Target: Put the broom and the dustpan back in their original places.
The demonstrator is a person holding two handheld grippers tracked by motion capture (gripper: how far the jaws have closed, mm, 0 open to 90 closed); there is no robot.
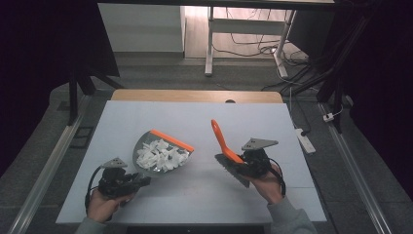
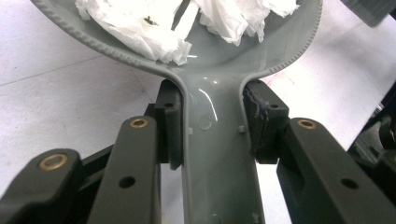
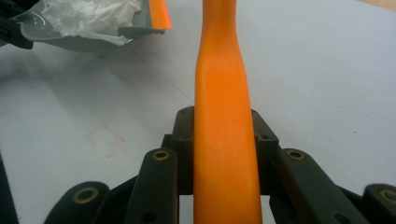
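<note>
we start with the white table [image 1: 195,195], which spans most of the high view, with a strip of wooden edge along its far side. beyond it the grey floor carries a white desk frame [image 1: 210,44] and a tangle of cables.

on the table, left of centre, sits the grey dustpan [image 1: 146,146], its orange lip [image 1: 171,140] turned to the far right. it is heaped with crumpled white paper scraps [image 1: 160,156]. in the left gripper view we see the same pan close up, the scraps [image 2: 140,28] lying in its bowl and its grey handle [image 2: 215,154] running down toward the camera.

to the right of the pan, and apart from it, we see the brush, its orange handle [image 1: 221,139] slanting up and away over the table and its dark bristle head [image 1: 229,165] low by the hand. in the right gripper view that handle [image 3: 224,116] rises straight up the middle, with the pan and its scraps at the upper left corner.

the left gripper [image 1: 139,180] is clamped on the dustpan's handle; in its own view we see both black pads [image 2: 170,121] pressed against the handle's sides. the person's left hand [image 1: 104,202] holds it near the table's near edge.

the right gripper [image 1: 234,163] is closed on the brush handle, which fills the gap between its jaws in its own view. the right hand [image 1: 268,183] carries it, a grey sleeve at the wrist.
</note>
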